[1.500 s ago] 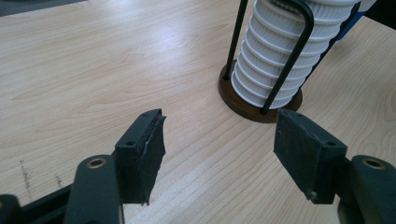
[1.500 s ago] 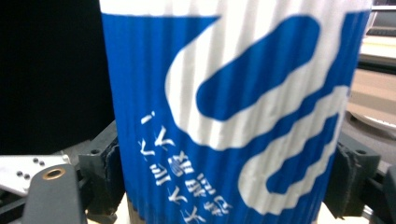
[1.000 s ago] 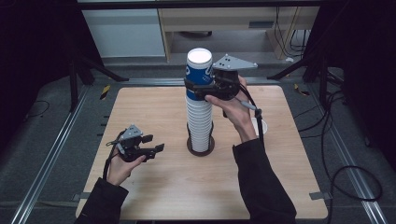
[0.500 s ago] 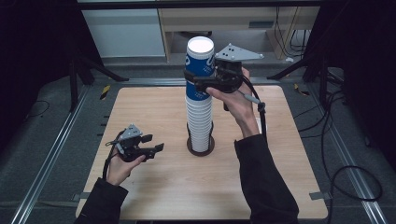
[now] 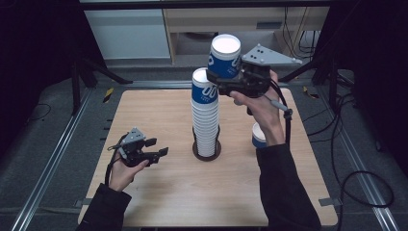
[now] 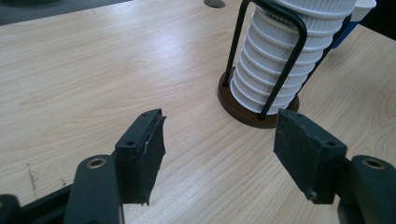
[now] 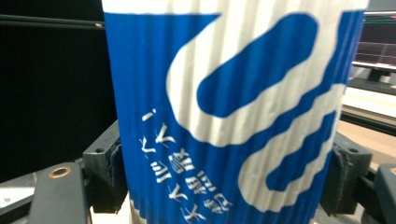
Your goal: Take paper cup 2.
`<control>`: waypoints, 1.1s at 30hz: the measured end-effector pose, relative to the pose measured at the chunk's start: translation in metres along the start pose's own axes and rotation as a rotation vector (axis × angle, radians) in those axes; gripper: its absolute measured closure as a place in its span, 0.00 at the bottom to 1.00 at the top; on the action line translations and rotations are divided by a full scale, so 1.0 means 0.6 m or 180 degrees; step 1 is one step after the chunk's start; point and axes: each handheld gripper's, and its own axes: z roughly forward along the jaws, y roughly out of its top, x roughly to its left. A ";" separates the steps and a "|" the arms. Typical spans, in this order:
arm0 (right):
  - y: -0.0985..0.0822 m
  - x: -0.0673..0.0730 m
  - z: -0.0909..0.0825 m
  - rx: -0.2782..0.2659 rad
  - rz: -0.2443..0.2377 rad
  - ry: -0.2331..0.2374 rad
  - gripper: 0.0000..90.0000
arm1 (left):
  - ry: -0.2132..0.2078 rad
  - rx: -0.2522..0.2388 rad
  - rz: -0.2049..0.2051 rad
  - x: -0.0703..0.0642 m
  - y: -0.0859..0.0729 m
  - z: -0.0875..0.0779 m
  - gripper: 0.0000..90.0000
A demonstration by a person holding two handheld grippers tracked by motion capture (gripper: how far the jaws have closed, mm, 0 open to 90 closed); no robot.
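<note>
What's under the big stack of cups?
The stack of cups stands on a round dark base with thin black wire posts rising up its sides. The cups cover the middle of the base, so that part is hidden.

Setting: a lab or recording studio set up for handling trials.
Counter [image 5: 159,110]: a bare light-wood top, standing alone on a grey floor [image 5: 43,159].
Framing: metal rails [image 5: 48,166] run along the floor on both sides of it.
Surroundings: black drapes and dark stand legs [image 5: 103,74] ring the area.
Wiring: black cables [image 5: 358,173] loop across the floor at right.
Background: pale cabinets [image 5: 130,31] line the far wall.
</note>
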 end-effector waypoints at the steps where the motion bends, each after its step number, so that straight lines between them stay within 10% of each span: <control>1: -0.004 -0.003 -0.007 0.0011 -0.0005 -0.0022 0.23 | -0.0006 0.0001 0.0005 -0.001 0.000 0.000 0.37; 14: -0.074 -0.035 -0.086 0.0248 0.0000 -0.0213 0.23 | -0.0029 0.0025 0.0040 -0.006 0.001 0.002 0.37; 33: -0.214 -0.021 -0.111 0.0657 0.0061 0.0100 0.23 | -0.0121 0.0028 0.0102 -0.018 0.003 0.004 0.36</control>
